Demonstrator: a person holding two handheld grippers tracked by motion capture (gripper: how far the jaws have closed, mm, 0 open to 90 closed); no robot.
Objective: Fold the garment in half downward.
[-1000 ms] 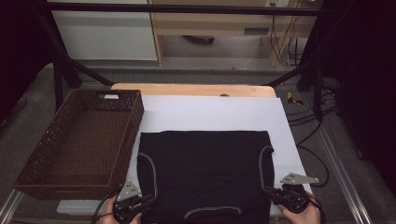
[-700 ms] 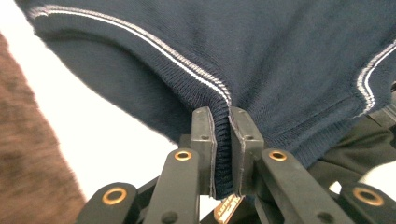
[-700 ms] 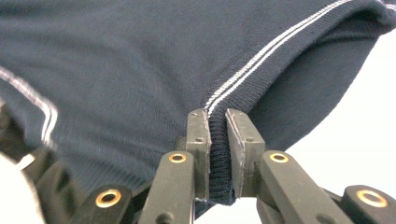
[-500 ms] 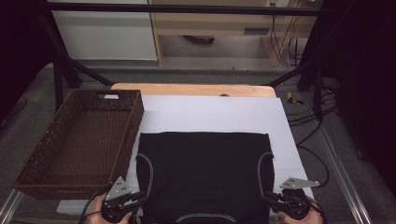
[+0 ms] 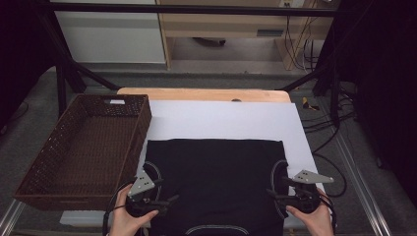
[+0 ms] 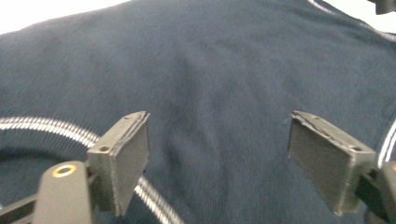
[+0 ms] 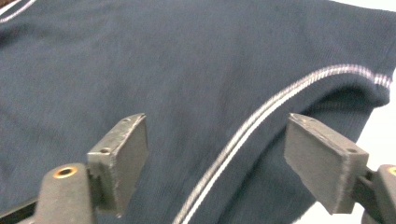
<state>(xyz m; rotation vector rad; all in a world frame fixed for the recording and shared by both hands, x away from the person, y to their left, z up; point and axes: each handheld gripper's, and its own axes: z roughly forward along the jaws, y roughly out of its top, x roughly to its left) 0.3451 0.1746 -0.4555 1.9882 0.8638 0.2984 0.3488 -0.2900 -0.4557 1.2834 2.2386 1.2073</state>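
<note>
High view: left gripper [image 5: 169, 200] and right gripper [image 5: 271, 194] (jaws just spread, gripping nothing) over the dark shirt [image 5: 216, 182]

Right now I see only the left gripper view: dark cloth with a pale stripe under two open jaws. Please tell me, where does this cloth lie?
Observer: The dark garment lies flat on a white sheet on the table.
Operator: Is any container near it?
Observer: Yes, a brown wicker basket stands on the person's left side, beside the garment.
Operator: What does the right gripper do?
Observer: The right gripper hangs over the garment's right armhole; its jaws have just been opening, and nothing is pinched between them.
</note>
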